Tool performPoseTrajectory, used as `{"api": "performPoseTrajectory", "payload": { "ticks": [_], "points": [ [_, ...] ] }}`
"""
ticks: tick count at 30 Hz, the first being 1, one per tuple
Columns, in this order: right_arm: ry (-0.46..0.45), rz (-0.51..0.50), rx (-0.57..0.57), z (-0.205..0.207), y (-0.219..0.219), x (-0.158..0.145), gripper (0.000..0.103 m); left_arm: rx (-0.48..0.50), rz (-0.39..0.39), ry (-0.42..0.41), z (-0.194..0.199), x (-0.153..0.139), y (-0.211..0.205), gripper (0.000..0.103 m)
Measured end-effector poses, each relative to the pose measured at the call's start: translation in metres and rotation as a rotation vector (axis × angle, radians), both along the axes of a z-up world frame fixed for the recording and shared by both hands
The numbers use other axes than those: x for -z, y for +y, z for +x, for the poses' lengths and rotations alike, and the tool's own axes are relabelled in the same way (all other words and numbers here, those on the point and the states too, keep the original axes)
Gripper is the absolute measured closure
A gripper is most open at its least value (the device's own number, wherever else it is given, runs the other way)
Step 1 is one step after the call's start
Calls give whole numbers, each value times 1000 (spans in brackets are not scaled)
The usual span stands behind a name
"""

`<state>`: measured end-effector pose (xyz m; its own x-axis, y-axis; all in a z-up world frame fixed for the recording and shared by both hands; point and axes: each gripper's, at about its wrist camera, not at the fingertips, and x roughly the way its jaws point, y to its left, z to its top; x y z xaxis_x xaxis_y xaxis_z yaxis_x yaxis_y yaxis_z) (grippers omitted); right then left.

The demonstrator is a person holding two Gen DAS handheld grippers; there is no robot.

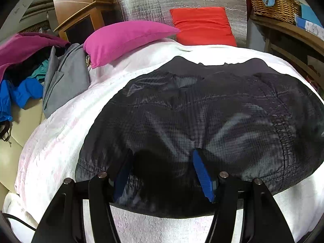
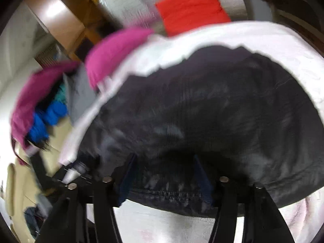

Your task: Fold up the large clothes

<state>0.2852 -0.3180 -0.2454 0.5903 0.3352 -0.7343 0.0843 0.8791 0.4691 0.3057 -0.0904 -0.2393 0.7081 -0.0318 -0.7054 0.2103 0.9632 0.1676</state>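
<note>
A large black quilted jacket lies spread on a white blanket; it also shows in the blurred right wrist view. My left gripper is open, its blue-padded fingers spread wide and resting on the jacket's near edge, with no cloth pinched between them. My right gripper is open too, its fingers spread over the jacket's elastic hem. The left gripper's body shows at the right wrist view's lower left.
A magenta pillow and a red pillow lie at the blanket's far end. A heap of clothes, grey, blue and maroon, sits at left. A wicker basket stands on a wooden shelf at far right.
</note>
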Motion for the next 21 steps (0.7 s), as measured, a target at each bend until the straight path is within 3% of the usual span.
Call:
{"api": "performPoseTrajectory", "payload": {
  "ticks": [2,4,7,11,14,18,21],
  "points": [
    [59,-59,-17,11,9,15,38,6,4,2,3,1,-1,41],
    [53,-61,-19,11,9,12,37,9,9,0,3,1,0,41],
    [25,-26,6,5,-1,3,38,7,10,2,4,1,1,41],
    [-45,-61,87,-7,-21,-15,38,2,5,6,4,1,3,41],
    [-102,-115,206,-22,-49,-28,38,2,10,3,5,2,4,41],
    [-23,-119,343,-25,-89,-12,38,-1,13,3,5,3,4,40],
    [61,-63,333,-17,-100,9,37,-5,20,0,6,4,2,40]
  ]
}}
